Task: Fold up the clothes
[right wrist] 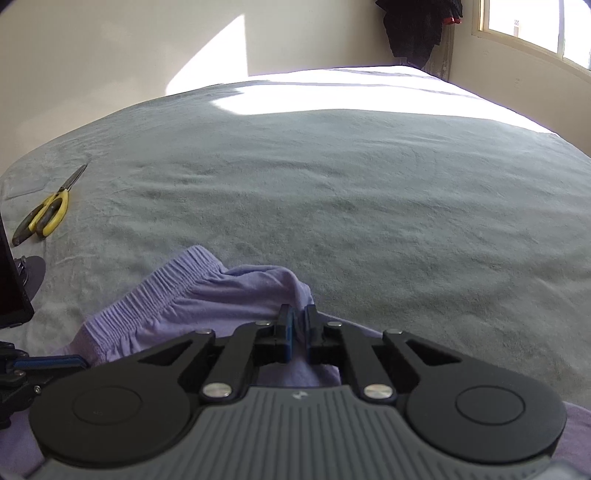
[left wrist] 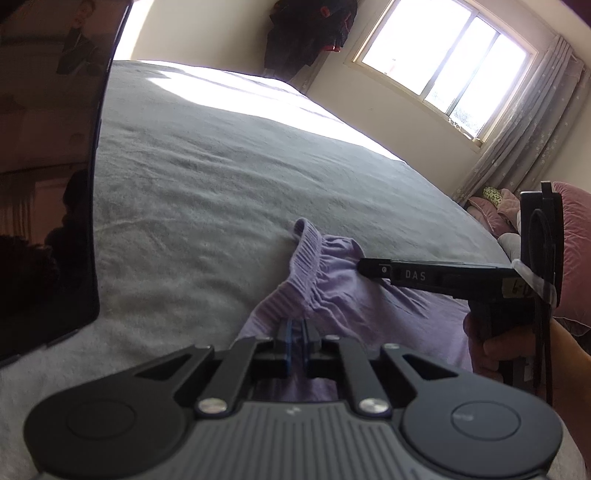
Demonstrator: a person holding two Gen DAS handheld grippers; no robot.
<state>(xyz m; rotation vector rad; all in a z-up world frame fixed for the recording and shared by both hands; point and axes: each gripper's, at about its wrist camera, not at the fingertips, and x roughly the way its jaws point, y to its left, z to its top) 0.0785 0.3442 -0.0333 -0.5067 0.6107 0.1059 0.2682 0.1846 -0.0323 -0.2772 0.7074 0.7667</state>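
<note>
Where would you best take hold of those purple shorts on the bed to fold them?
Grip the purple shorts at the gathered elastic waistband, near its two ends, coming in low from the near side. The band is thick, ridged and stands up off the grey bedspread, so the pads can probably pinch it.

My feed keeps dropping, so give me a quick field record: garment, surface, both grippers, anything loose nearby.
garment: lilac shorts with a gathered waistband, bunched up, not yet folded
surface: grey bedspread
left gripper: shut on the shorts near the waistband
right gripper: shut on a raised fold of the shorts
loose item: yellow scissors lying on the bedspread, apart from the shorts
background: window, dark clothing hanging
</note>
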